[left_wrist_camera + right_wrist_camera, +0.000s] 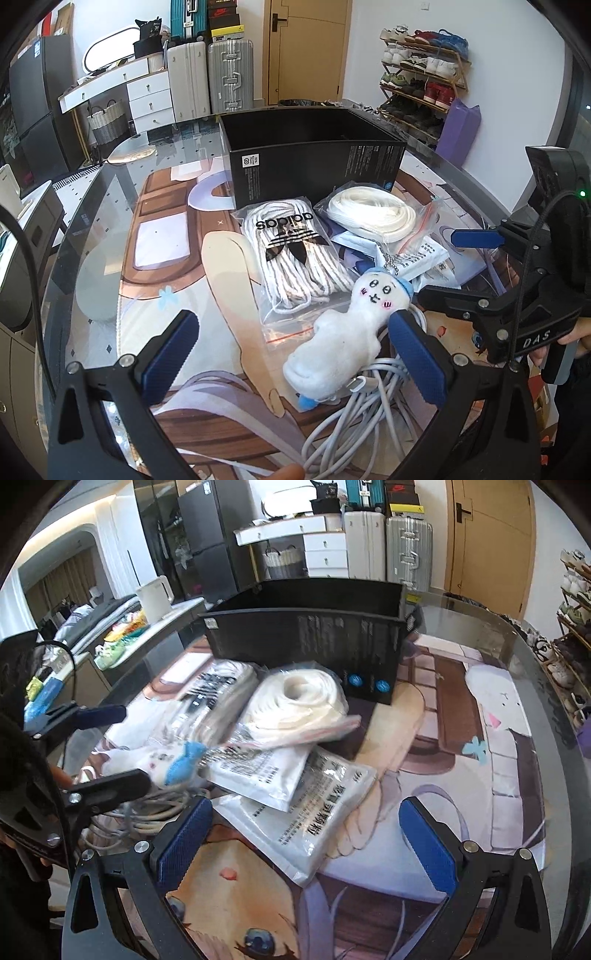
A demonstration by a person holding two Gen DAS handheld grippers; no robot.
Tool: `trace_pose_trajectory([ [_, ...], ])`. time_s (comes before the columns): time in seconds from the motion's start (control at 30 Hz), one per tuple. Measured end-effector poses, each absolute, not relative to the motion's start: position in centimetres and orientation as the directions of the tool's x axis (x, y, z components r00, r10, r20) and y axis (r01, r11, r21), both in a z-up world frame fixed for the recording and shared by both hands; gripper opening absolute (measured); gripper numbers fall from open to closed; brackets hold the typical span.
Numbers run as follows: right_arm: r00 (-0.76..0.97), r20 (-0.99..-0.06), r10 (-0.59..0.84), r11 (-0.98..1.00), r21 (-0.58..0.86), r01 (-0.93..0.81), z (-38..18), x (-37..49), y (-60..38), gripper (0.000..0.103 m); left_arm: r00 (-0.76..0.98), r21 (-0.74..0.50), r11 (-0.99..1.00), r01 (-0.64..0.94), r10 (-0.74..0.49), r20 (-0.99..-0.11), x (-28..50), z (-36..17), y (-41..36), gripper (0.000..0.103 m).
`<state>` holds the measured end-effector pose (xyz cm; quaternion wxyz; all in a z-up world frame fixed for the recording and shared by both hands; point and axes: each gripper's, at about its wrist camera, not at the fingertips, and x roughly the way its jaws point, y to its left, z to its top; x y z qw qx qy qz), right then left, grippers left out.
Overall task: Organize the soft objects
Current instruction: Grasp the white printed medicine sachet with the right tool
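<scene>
The white plush toy (347, 325) lies on the glass table (110, 221), resting partly on a tangle of white cable (369, 398) and touching the corner of the bagged Adidas laces (291, 251). Its long axis runs diagonally, head with the blue cap pointing up and right toward the black box (314, 155), foot end toward the camera. The left gripper (295, 354) is spread wide with nothing in it, and the toy sits between its fingers, close against the right-hand pad (417, 362); this gripper is clearly the nearer one. The right gripper (314, 842), also wide apart and empty, hovers over flat white packets (317, 827), with the toy off to its left. Closing across the toy's narrow waist looks like the likely next grasp.
</scene>
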<state>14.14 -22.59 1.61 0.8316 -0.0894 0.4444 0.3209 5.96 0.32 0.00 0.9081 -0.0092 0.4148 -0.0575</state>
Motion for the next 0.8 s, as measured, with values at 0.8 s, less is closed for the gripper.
trace_pose_trajectory([
  [0.8, 0.425, -0.815, 0.394, 0.822, 0.106, -0.559, 0.9, 14.9, -22.5, 0.102, 0.644, -0.055, 0.993, 0.107, -0.112, -0.757, 5.9, -0.1, 0.1, 0.103],
])
